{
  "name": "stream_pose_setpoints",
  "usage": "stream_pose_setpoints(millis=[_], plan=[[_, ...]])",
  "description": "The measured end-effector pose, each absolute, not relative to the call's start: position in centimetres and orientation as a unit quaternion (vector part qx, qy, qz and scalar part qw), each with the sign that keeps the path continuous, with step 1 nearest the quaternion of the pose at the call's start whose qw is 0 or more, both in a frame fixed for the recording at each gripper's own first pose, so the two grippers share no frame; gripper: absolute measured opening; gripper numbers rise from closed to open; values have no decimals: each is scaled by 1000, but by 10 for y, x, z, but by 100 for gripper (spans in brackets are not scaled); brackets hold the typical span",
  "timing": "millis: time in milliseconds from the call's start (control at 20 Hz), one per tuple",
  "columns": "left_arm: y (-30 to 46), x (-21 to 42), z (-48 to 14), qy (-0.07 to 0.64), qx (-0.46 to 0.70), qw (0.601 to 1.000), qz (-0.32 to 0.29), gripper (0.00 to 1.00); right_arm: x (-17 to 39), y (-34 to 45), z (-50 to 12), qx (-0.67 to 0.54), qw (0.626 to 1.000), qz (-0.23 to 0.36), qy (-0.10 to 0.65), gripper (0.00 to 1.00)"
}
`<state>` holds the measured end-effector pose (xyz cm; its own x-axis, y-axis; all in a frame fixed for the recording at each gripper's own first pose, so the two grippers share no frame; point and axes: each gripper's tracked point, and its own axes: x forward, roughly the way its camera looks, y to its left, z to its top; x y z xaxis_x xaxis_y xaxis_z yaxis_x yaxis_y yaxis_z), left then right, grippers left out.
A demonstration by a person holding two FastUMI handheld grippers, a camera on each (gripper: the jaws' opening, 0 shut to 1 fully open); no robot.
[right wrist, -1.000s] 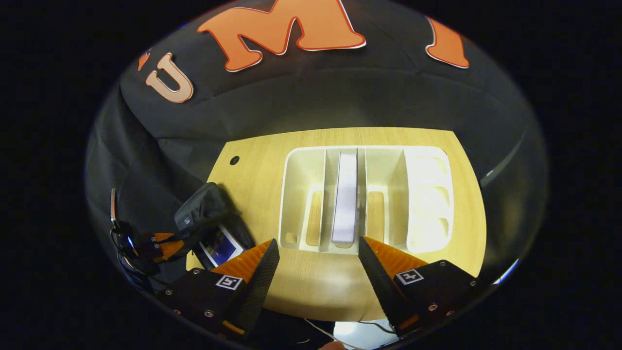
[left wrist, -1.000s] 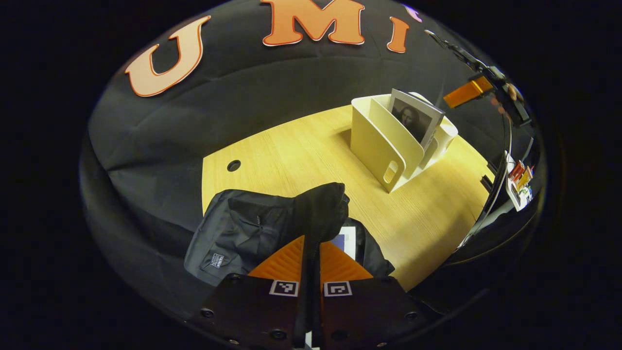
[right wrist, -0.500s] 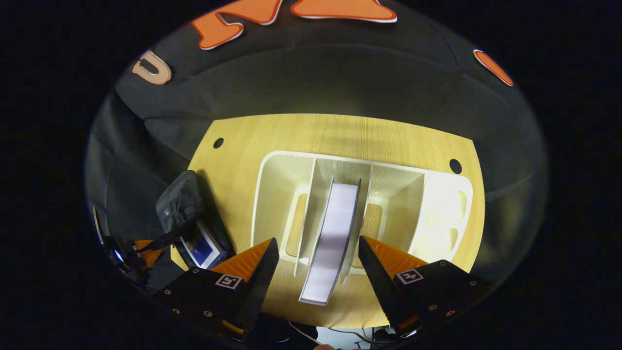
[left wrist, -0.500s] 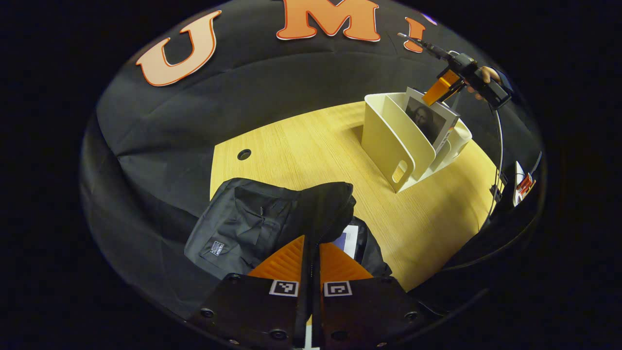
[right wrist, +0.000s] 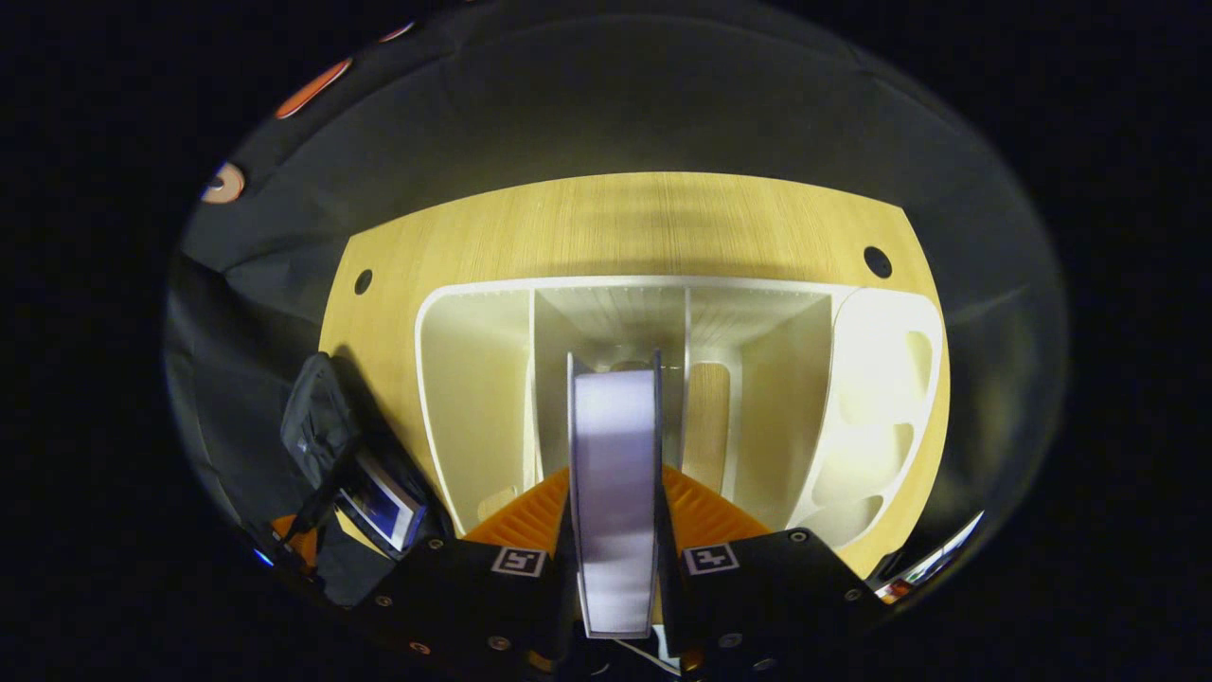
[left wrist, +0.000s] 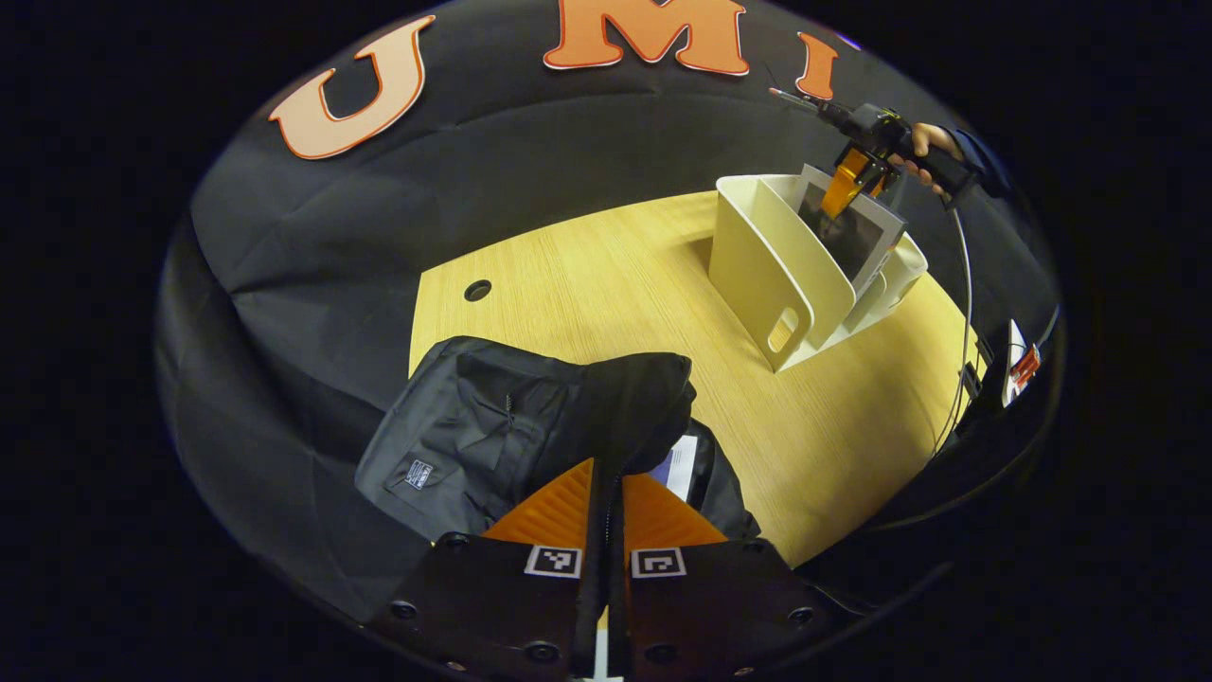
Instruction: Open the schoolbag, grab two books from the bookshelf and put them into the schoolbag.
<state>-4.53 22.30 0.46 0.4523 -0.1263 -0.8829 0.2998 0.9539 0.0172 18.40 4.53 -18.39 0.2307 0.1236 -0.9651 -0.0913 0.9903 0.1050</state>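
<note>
- In the left gripper view, the left claw is clamped tight on a fold of the black fabric schoolbag, which lies at the near left corner of the light wooden table.
- Just beside that fold, the bag's mouth gapes, and a white-edged book with a blue cover shows inside it.
- In the right gripper view, the right claw grips a second, thin book with pale page edges, one finger pressed on each cover.
- This book stands upright in a middle slot of the white plastic bookshelf, which sits towards the table's far right edge in the left gripper view.
- A hand holds the right claw above the shelf.
</note>
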Motion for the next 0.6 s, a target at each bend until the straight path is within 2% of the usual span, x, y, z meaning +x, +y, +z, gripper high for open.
stream_pose_setpoints(millis=[250, 300, 350, 600], plan=[[223, -45, 4, 509, 88, 846, -131, 5, 158, 34, -155, 12, 799, 73, 597, 35], [223, -45, 4, 508, 90, 846, -135, 5, 151, 32, -147, 18, 804, 70, 590, 43], [223, -47, 4, 508, 92, 844, -143, 5, 143, 31, -139, 27, 810, 67, 583, 35], [229, -47, 3, 501, 115, 835, -197, 5, 88, 20, -91, 68, 838, 36, 540, 34]])
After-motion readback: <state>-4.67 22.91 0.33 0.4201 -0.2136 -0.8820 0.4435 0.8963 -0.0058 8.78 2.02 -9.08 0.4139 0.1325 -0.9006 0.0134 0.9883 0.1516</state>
